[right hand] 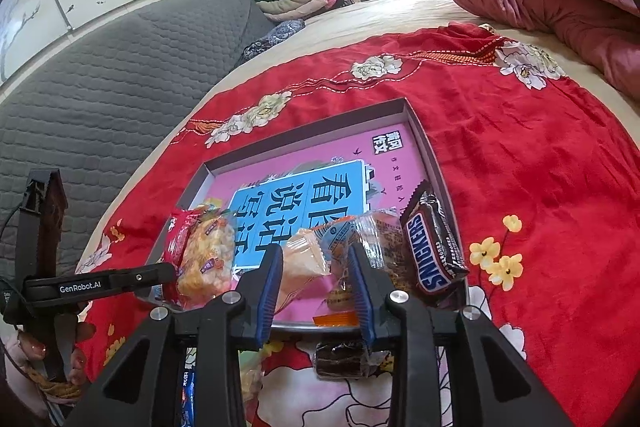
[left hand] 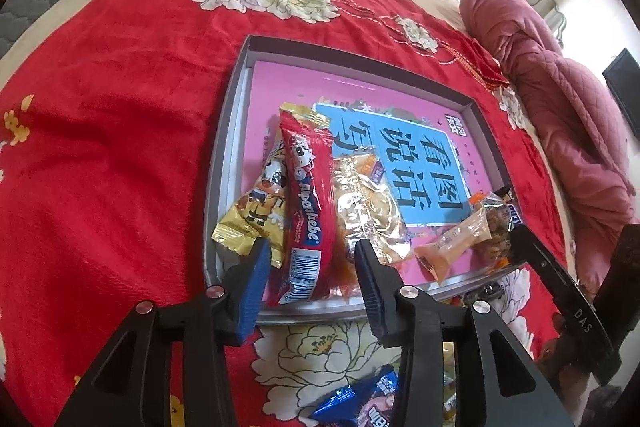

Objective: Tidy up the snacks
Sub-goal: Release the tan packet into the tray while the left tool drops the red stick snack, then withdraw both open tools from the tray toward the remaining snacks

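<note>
Red floral bedspread (left hand: 120, 115) covers the bed; on it sits a shallow box tray (left hand: 224, 163) w/ pink printed floor. We see the snacks crowded along its near edge: red Alpenliebe stick (left hand: 308, 203) at left, gold packet (left hand: 244, 223) beside it, clear puffed-snack bag (left hand: 368, 203), orange sachet (left hand: 456, 239) and, at right, a Snickers bar (right hand: 434, 251). More packets lie on the cloth, nearer than the tray. Left gripper (left hand: 310, 259): jaws apart, straddling the stick's near end, pads not pressing. Right gripper (right hand: 316, 267): jaws apart, sachet between them, apparently untouched. We judge all wrappers light, crinkly, slippery; contents crushable. Best grip: crimped end seals, or across the stick's firm body.
</note>
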The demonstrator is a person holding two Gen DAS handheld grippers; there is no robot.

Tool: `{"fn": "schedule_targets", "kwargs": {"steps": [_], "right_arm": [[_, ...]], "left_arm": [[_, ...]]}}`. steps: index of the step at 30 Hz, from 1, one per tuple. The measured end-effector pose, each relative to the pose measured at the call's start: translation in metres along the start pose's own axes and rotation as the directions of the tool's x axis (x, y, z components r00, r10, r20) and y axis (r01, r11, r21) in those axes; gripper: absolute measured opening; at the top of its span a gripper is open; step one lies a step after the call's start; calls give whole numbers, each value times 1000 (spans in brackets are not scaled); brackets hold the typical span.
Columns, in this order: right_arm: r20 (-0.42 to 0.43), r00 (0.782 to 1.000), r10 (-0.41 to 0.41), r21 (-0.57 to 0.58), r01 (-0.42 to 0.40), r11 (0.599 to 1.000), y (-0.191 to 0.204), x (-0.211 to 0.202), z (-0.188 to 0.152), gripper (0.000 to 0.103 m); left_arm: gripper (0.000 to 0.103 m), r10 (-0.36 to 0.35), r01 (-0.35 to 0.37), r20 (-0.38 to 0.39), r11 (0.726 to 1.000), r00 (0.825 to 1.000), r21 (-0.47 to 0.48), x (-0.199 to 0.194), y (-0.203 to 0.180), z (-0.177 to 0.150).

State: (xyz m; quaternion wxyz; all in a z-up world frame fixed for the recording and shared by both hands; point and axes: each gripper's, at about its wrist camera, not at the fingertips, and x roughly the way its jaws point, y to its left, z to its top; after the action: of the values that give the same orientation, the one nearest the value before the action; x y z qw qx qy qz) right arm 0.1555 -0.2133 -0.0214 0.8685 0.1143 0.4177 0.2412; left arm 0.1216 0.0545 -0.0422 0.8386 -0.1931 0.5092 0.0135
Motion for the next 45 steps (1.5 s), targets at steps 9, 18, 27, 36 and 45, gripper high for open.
{"fn": "schedule_targets", "kwargs": {"steps": [9,18,27,36,45], "right_arm": [[5,1000,5,-11,-5,1000,3,-2,1,42],[24,1000,7,-18,-7,1000,4,-8,4,46],[57,998,0,16,-1,1000,-6,-20,9,52],[87,996,6,24,-9,1000,-9,-34,7,59],[114,993,-31,-17,33,999,2,-49,-1,70]], "left_arm": [[54,9,-9,12,1000,1000,7,-7,-2,1],[56,5,-5,24,1000,1000,18,-18,-6,1],[60,-10,9,33,999,999,38,-30,-13,-2],[61,-20,19,30,998,999,53,-39,-17,-5],[61,-30,28,29,997,999,78,-49,-22,-10]]}}
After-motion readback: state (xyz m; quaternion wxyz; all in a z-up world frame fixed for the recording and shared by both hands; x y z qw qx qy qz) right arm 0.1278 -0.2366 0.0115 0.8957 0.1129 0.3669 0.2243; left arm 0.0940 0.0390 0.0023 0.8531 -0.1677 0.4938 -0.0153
